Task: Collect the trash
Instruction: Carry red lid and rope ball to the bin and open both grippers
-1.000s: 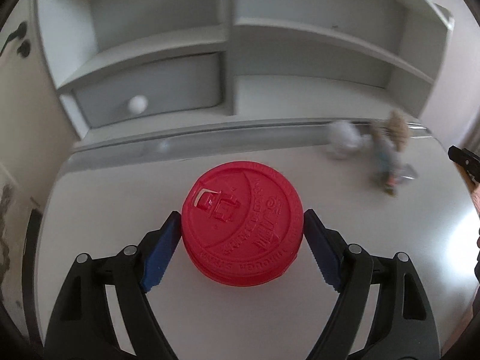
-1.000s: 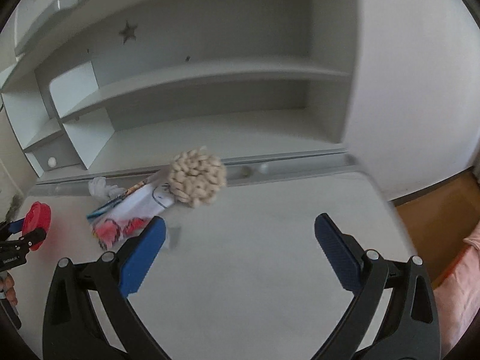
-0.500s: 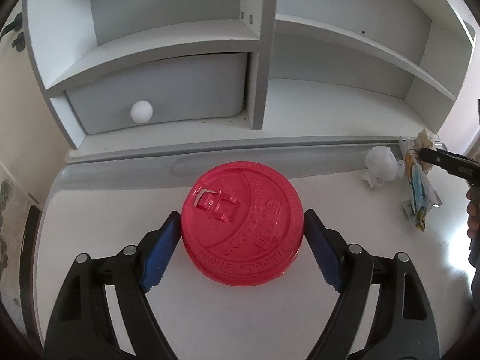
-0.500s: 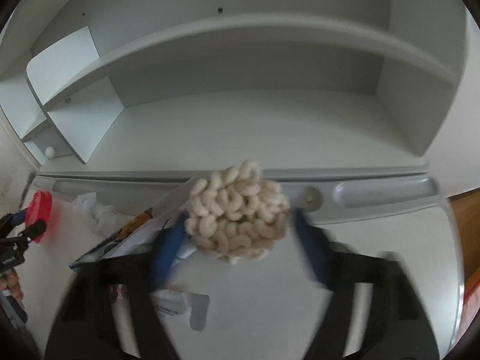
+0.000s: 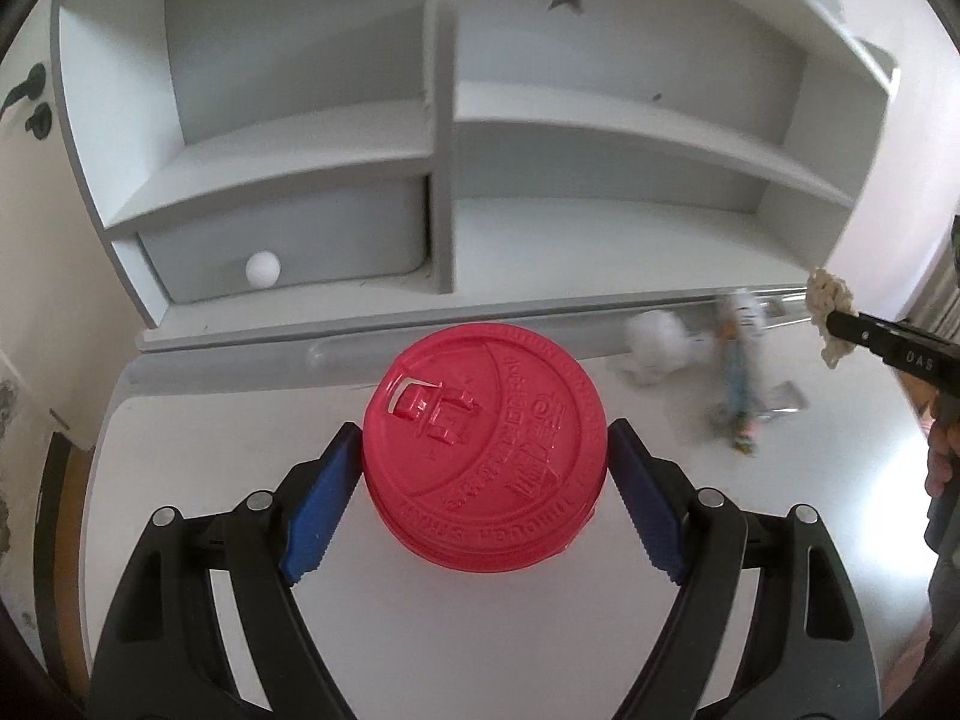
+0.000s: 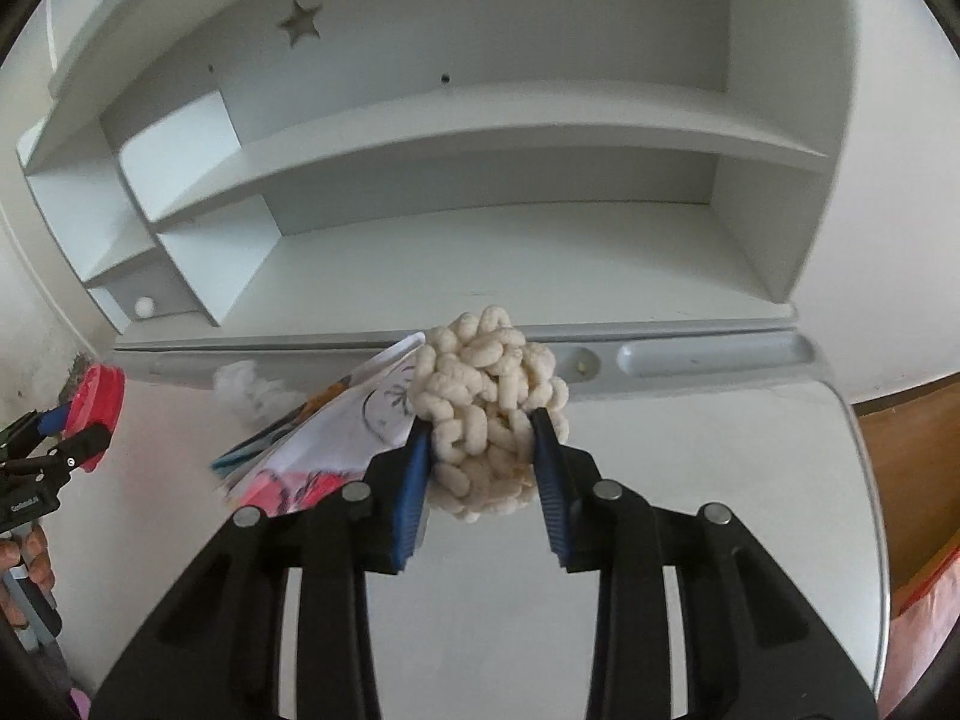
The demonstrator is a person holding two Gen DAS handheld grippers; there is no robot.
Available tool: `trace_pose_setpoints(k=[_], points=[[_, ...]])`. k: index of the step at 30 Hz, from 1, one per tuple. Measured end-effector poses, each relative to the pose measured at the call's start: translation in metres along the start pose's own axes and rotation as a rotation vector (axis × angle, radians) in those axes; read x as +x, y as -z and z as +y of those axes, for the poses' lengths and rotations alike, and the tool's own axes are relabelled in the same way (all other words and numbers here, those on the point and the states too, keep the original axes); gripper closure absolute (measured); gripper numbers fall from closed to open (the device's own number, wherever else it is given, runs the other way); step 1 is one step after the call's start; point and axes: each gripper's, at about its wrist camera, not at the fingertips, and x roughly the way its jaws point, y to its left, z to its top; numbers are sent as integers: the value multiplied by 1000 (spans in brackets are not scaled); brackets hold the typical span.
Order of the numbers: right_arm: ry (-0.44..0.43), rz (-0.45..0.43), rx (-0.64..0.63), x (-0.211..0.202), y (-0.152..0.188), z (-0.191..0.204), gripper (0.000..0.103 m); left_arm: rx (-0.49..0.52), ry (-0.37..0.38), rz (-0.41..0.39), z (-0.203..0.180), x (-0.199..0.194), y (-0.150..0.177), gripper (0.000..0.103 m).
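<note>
Our left gripper (image 5: 483,489) pinches the red lid (image 5: 485,449) by its rim, above the white desk (image 5: 240,450). To its right, a tissue wad (image 6: 249,387) and a wrapper (image 6: 312,450) lie on the desk by the shelf (image 6: 480,144). Farther right, our right gripper (image 6: 480,468) clamps the pale puff clump (image 6: 489,402) between its blue pads.
</note>
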Motion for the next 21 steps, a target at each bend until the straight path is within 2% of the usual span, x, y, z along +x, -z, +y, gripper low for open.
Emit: trace_pose_setpoints(k=[5, 10, 16, 21], points=[[10, -19, 17, -37, 22, -6, 70, 26, 32, -28, -21, -29, 5, 23], [25, -36, 79, -82, 60, -26, 70, 73, 86, -56, -57, -55, 15, 23], [90, -66, 161, -137, 109, -59, 70, 198, 197, -60, -133, -73, 35, 23], [168, -104, 235, -193, 152, -98, 70, 334, 376, -48, -225, -90, 55, 23]])
